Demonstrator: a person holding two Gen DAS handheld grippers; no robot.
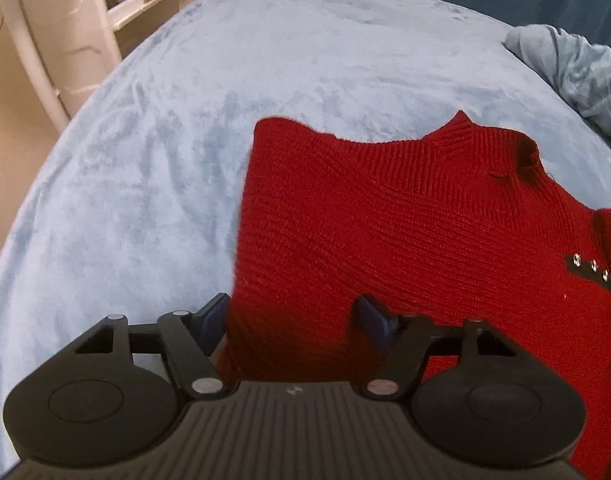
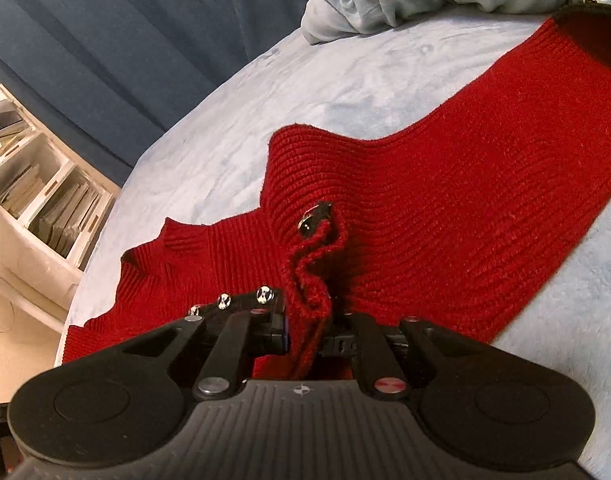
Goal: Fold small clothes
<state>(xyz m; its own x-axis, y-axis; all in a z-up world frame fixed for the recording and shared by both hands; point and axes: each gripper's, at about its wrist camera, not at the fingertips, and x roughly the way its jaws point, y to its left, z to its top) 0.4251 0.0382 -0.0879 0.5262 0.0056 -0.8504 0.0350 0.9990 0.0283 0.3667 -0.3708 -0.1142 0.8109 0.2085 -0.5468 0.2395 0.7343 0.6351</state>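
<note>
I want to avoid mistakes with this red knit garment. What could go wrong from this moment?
The right gripper pinches only a bunched ridge of the red knit garment, so it may slip or fold crookedly. The left gripper is open around the garment's edge; lifting now could leave that side behind. The metal studs near the right fingers might snag.

Red knit sweater (image 1: 385, 220), partly folded, flat

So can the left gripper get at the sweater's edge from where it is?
Probably yes: the left gripper is open with the red sweater already lying between its blue fingertips, nothing else in the way.
</note>
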